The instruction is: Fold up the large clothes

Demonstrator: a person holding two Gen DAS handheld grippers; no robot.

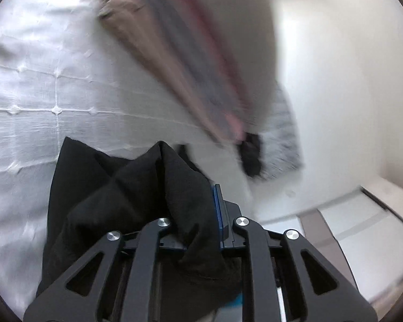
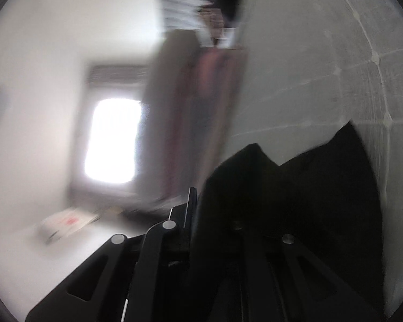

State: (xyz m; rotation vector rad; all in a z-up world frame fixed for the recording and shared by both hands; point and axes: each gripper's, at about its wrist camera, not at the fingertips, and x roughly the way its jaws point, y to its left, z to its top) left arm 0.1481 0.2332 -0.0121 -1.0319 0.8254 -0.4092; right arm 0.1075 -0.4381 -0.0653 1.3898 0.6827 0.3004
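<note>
A black garment (image 1: 115,196) is bunched in my left gripper (image 1: 198,201), which is shut on it; the cloth covers the left finger and drapes over the linkage. In the right wrist view my right gripper (image 2: 201,204) is shut on the same black garment (image 2: 309,196), which hangs over its right finger. Both grippers hold the cloth above a white quilted bed cover (image 1: 40,94), which also shows in the right wrist view (image 2: 322,67). Both views are motion-blurred.
A stack of folded clothes in tan, grey and pink (image 1: 190,61) lies on the bed, also in the right wrist view (image 2: 201,107). A bright window (image 2: 112,139), white walls (image 1: 349,80) and a box on the floor (image 2: 67,222) show beyond.
</note>
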